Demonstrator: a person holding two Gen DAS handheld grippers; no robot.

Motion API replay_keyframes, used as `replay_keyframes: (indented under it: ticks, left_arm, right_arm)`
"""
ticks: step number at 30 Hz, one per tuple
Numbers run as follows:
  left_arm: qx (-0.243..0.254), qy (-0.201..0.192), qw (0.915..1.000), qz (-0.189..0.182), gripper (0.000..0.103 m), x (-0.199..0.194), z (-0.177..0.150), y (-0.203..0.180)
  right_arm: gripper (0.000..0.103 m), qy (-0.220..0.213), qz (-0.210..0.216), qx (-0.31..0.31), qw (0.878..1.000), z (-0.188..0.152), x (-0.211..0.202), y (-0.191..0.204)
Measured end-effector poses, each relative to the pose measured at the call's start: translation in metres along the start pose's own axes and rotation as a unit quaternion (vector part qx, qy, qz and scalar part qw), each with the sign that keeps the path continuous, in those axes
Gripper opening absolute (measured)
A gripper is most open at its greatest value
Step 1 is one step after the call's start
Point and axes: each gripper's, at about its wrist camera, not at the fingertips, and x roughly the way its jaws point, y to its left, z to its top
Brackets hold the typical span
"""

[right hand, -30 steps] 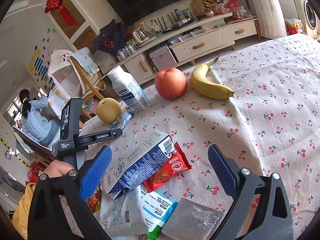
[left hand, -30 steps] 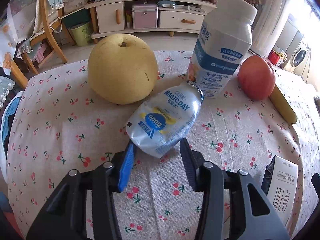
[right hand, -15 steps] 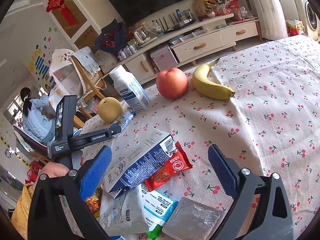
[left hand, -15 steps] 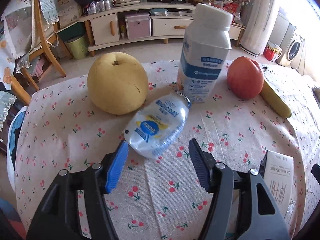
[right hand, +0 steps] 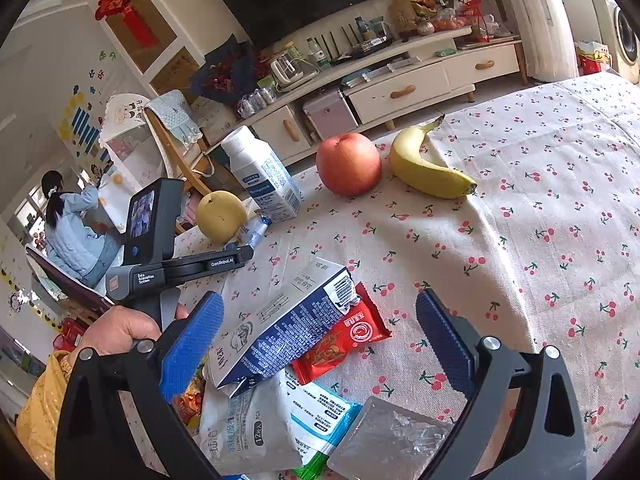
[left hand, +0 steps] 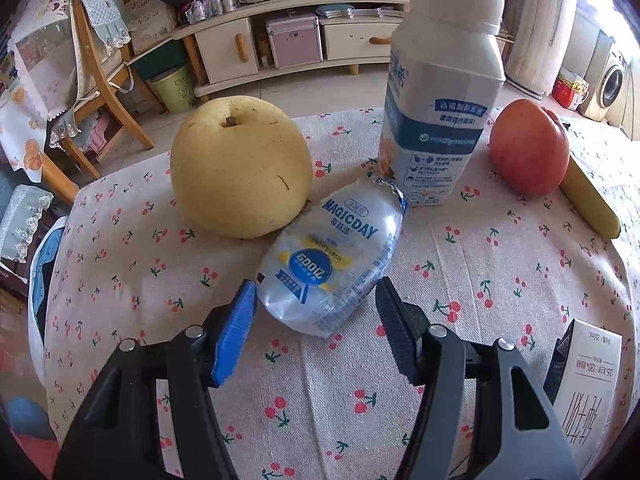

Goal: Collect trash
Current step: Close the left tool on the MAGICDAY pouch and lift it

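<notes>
A crushed clear plastic bottle (left hand: 334, 256) with a blue and yellow label lies on the cherry-print tablecloth (left hand: 480, 280), touching a yellow pear (left hand: 240, 164). My left gripper (left hand: 316, 300) is open, its fingertips either side of the bottle's near end without touching it. My right gripper (right hand: 320, 320) is open and empty above a pile of trash: a flattened dark blue carton (right hand: 280, 328), a red wrapper (right hand: 344, 340), a white pouch (right hand: 248, 424) and a silver packet (right hand: 388, 440). The bottle also shows small in the right wrist view (right hand: 256, 230).
An upright white and blue milk bottle (left hand: 440, 92) stands just behind the crushed bottle. A red apple (left hand: 528, 148) and a banana (right hand: 428, 168) lie to its right. A carton (left hand: 588, 380) lies at the lower right. The table's far edge is behind the pear.
The left gripper drew back a little with its jaws wider, then moved forward again to straddle the bottle's near end. The right gripper has held still.
</notes>
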Motion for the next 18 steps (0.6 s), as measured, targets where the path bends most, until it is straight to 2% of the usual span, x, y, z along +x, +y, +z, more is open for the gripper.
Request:
replay_keyframes:
  ticks: [4, 10, 11, 13, 15, 18]
  left_arm:
    - [0.008, -0.004, 0.9999, -0.009, 0.053, -0.009, -0.013, -0.006]
    - [0.023, -0.009, 0.9977, -0.064, 0.05, -0.022, -0.023, -0.01]
    - [0.026, -0.015, 0.9977, -0.06, 0.051, -0.024, -0.023, -0.011]
    - [0.032, -0.03, 0.998, -0.046, 0.061, -0.03, -0.021, -0.011]
    - [0.041, -0.044, 0.9976, -0.033, 0.075, -0.034, -0.016, -0.014]
    - [0.056, -0.032, 0.9979, -0.005, 0.076, -0.023, -0.005, -0.02]
  right_arm:
    - [0.096, 0.0, -0.001, 0.0, 1.0, 0.0, 0.0, 0.001]
    - [0.096, 0.0, -0.001, 0.0, 1.0, 0.0, 0.0, 0.001]
    - [0.096, 0.0, -0.001, 0.0, 1.0, 0.0, 0.0, 0.001]
    - [0.096, 0.001, 0.0, 0.001, 1.0, 0.0, 0.0, 0.001]
    - [0.096, 0.002, 0.001, 0.003, 1.0, 0.0, 0.0, 0.001]
    - [0.096, 0.003, 0.003, 0.004, 1.0, 0.001, 0.0, 0.0]
